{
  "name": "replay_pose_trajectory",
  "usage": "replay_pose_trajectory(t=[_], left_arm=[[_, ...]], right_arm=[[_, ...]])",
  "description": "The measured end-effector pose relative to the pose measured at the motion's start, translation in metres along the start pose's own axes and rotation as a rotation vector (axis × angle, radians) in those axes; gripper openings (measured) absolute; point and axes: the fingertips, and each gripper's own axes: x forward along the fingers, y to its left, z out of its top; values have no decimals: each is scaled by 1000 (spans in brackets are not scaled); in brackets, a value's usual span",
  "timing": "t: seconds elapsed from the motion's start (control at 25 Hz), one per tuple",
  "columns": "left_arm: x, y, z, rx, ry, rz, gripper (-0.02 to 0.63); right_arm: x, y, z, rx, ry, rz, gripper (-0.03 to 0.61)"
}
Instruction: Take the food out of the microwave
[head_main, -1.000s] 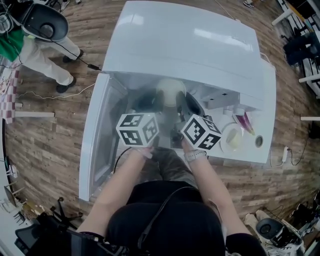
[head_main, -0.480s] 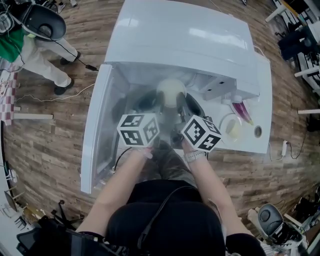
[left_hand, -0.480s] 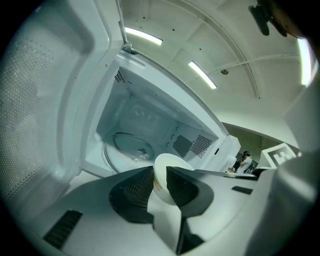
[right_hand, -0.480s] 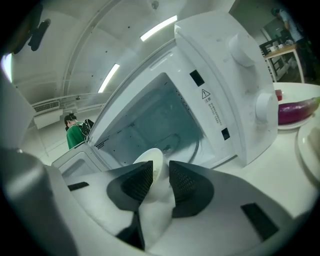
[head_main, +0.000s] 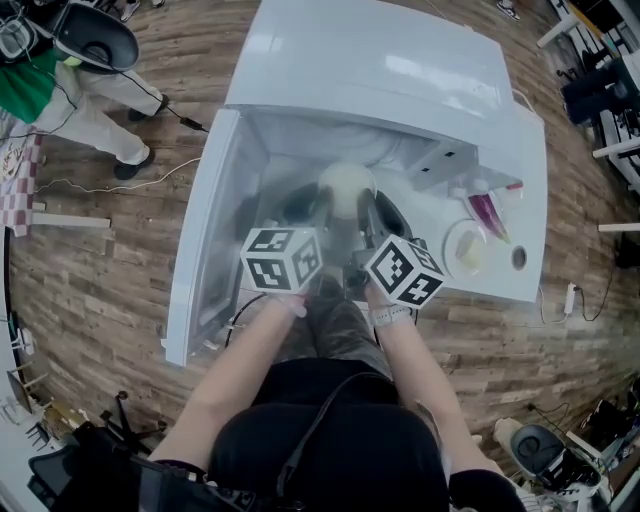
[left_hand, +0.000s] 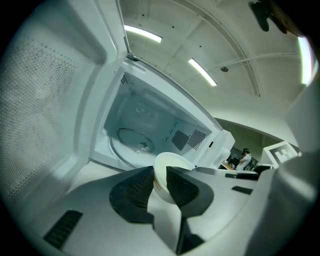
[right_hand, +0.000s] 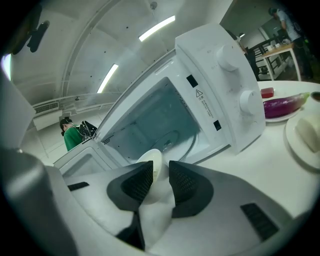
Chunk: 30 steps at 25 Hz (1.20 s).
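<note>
Your left gripper (left_hand: 160, 175) is clamped on the cream bowl (left_hand: 172, 162). The bowl's wall stands between the two dark ribbed pads, which press on it from either side. Your right gripper (right_hand: 161, 175) pinches the same bowl (right_hand: 152, 162) in the same way on its opposite side.

From the head view, the bowl (head_main: 346, 186) hangs between both grippers in front of the white microwave (head_main: 380, 70). It is outside the cavity, towards the front edge of the white table (head_main: 530, 200). What is in the bowl cannot be made out.

The microwave door (head_main: 205, 250) stands swung open at the table's left edge, and the glass turntable (left_hand: 131, 142) shows inside the cavity.

Towards the table's right edge, beside the microwave's knob panel, a purple eggplant (right_hand: 285, 106) lies on a dish. A plate (right_hand: 305, 132) carrying a pale block sits just nearer the front edge.

A person in green (head_main: 40, 90) stands on the wooden floor, well off the table's far left corner.
</note>
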Motion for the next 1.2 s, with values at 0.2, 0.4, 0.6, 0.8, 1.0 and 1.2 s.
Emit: replay_pose_trajectory(t=[0.2,0.4,0.6,0.8,1.0,1.2], left_arm=[[-6,1,-10,-8,18,2,87],[-6,1,-21,-14,42,-1,87],[-6,2,-32,-22,70,-4,87],[-7,6,-41,-25,91,0,87],[-8,9,-53,-37,117,-1,87],[-7,8,-63,-42,135,-1,87]], right_arm=[[-6,0,-6,6,4,-4,110],[-10,-6,-14,13,12,-19,109],[-13,-13,-23,25,28,-40,107],[-14,-17,-33,35,43,-50,109],[-16,-23,-43,47,58,-67,107],[-19,-30,-51,61,69,-82,107]])
